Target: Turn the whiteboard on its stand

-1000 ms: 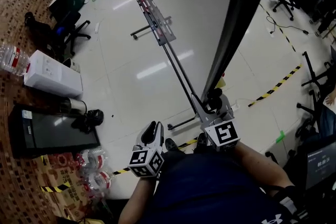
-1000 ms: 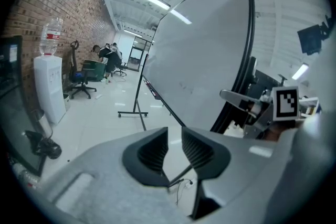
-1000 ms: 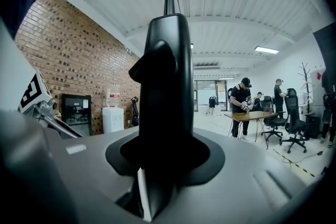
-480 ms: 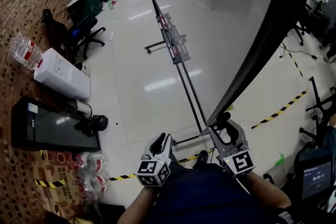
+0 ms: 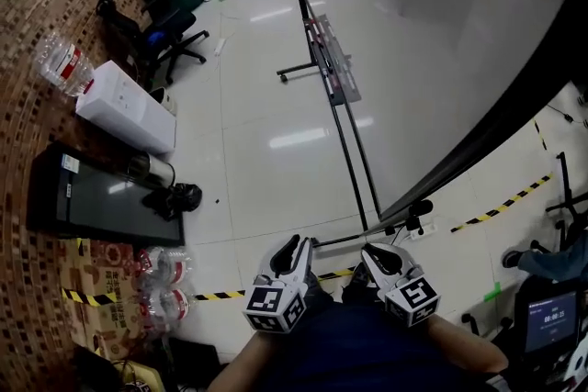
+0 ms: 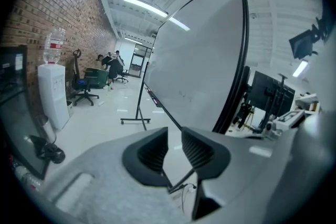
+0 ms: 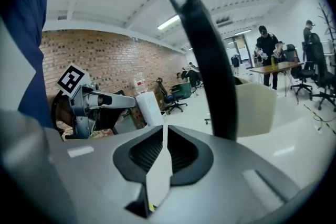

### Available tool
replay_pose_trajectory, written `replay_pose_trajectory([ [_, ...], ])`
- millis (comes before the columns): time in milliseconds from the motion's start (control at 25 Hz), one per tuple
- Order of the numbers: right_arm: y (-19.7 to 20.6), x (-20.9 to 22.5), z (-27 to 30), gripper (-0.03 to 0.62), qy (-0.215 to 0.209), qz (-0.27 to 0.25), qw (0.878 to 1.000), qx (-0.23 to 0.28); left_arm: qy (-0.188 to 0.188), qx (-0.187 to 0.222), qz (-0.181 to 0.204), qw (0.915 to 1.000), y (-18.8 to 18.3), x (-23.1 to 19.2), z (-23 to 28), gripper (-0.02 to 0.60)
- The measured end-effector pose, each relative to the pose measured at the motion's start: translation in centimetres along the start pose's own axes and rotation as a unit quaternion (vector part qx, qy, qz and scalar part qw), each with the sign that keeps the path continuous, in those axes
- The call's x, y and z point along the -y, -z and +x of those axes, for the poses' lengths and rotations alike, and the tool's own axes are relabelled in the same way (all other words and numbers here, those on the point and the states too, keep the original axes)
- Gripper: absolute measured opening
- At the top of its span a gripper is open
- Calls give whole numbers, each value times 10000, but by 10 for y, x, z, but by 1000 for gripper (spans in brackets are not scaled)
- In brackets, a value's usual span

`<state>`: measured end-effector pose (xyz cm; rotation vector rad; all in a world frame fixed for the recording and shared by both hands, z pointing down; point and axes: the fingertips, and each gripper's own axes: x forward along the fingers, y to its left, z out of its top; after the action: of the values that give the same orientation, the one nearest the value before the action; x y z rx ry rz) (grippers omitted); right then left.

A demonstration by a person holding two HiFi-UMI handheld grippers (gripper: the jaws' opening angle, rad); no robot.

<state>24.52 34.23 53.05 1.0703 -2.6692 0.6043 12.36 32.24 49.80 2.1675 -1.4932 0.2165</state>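
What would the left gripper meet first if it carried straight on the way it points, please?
Most likely the stand's dark foot bar under the whiteboard, seen between the left gripper's jaws, though depth is unclear.

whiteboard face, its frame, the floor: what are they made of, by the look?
Whiteboard face: smooth glossy white, likely coated steel or melamine; a bright streak reflects on it.
Frame: thin, black, matte; probably painted metal or plastic.
Floor: pale polished tile or epoxy; sharp bright reflections, seams unclear.
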Motion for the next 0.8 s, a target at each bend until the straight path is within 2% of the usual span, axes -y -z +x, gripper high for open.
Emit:
replay_pose_trajectory([
  [200,-52,-34,38,32,-366,-292,9980,426,-114,159,281,9994,-18,-23,-18,83],
  [320,-98,-47,53,32,-437,-476,9938,908,-189,608,368,9973,-59,-22,-30,83],
  [400,-125,-55,56,31,-456,-579,9903,1175,-84,971,512,9939,-79,-17,-38,75],
  [440,-135,-59,57,23,-468,-641,9886,1278,31,1147,649,9913,-83,-15,-42,26],
  [480,-142,-62,56,20,-480,-701,9872,1353,134,1288,759,9887,-85,-12,-45,6],
  [600,-153,-66,57,11,-497,-827,9848,1444,232,1446,864,9854,-92,-10,-48,5],
  [800,-146,-75,61,11,-594,-923,9846,1364,301,1282,723,9887,-85,-12,-40,6],
])
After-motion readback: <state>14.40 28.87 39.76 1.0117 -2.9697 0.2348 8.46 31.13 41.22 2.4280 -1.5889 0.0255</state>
